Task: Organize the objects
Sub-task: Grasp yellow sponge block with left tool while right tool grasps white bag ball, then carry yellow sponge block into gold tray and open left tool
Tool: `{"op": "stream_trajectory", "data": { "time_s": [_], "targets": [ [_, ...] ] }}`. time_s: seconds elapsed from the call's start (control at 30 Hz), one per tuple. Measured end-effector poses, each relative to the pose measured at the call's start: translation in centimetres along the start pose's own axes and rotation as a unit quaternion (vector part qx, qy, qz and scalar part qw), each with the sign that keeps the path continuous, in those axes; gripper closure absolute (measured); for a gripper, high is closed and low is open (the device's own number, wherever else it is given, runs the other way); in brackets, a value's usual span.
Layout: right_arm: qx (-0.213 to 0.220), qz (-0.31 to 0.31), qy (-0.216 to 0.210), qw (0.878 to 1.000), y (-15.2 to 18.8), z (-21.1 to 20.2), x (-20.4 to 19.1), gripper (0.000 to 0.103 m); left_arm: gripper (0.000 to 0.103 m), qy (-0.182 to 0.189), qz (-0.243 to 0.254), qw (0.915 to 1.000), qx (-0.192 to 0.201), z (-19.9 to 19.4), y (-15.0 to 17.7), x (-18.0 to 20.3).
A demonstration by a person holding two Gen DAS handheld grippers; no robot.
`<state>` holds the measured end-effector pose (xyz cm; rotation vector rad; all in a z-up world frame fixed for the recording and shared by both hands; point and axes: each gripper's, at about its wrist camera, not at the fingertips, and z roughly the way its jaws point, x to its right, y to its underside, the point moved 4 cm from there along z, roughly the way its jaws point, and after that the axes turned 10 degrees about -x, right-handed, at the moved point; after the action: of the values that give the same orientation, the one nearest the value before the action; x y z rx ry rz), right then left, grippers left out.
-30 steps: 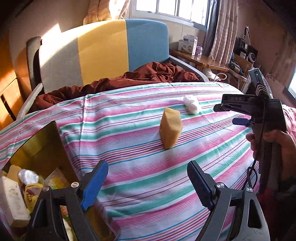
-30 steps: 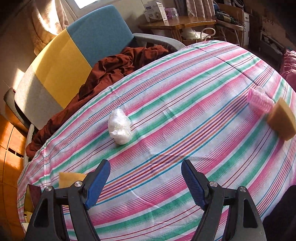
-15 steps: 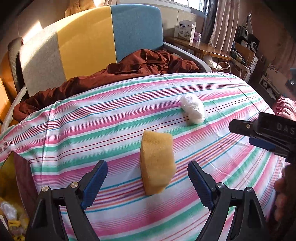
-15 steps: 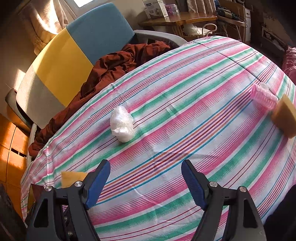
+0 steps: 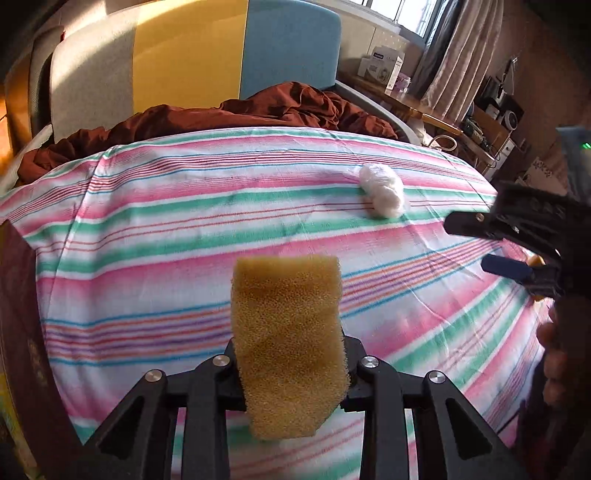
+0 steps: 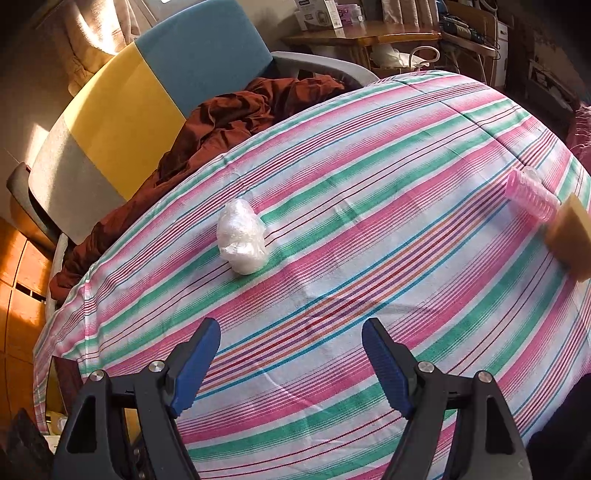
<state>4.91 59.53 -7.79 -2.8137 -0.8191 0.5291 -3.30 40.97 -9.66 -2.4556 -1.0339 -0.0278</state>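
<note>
In the left wrist view my left gripper (image 5: 291, 369) is shut on a yellow sponge (image 5: 288, 339), which stands upright between the jaws over the striped bedspread (image 5: 166, 229). A white plastic-wrapped bundle (image 5: 382, 190) lies on the bedspread further back to the right. My right gripper (image 5: 491, 247) shows at the right edge there. In the right wrist view my right gripper (image 6: 291, 365) is open and empty above the bedspread, and the white bundle (image 6: 242, 238) lies ahead to its left. A pink ridged roller (image 6: 532, 197) and a second tan sponge (image 6: 570, 238) lie at the right edge.
A rumpled brown blanket (image 5: 221, 118) lies against a grey, yellow and blue headboard (image 5: 184, 62) behind the bedspread. A wooden desk with boxes (image 6: 351, 29) stands at the back right. A dark box wall (image 5: 18, 332) rises at the left edge.
My left gripper moved forward to the yellow sponge and shut on it. My right gripper stayed open and shifted only slightly.
</note>
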Motion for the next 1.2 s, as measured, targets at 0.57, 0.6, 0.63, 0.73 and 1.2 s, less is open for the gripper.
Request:
{"op": "stream_trajectory", "data": {
  "time_s": [0.57,0.6,0.63,0.73,1.2],
  "targets": [
    [-0.029,-0.095,0.037,0.994,-3.2,2.1,-4.4,0.023,0.072,-0.003,0.049,0.9984,0.028,0.3,4.0,0.7],
    [-0.031,-0.099,0.043,0.994,-4.1,2.6,-4.7,0.023,0.072,-0.001,0.049,0.9984,0.028,0.3,4.0,0.7],
    [-0.032,-0.104,0.047,0.993,-4.9,3.2,-5.0,0.023,0.072,-0.001,0.049,0.9984,0.028,0.3,3.9,0.7],
    [-0.034,-0.116,0.072,0.99,-7.0,5.0,-5.7,0.023,0.072,0.0,0.048,0.9984,0.028,0.4,3.9,0.6],
    [-0.096,-0.149,0.054,0.983,-0.6,4.8,-3.9,0.068,0.07,-0.003,0.052,0.998,0.035,0.6,3.9,0.7]
  ]
}}
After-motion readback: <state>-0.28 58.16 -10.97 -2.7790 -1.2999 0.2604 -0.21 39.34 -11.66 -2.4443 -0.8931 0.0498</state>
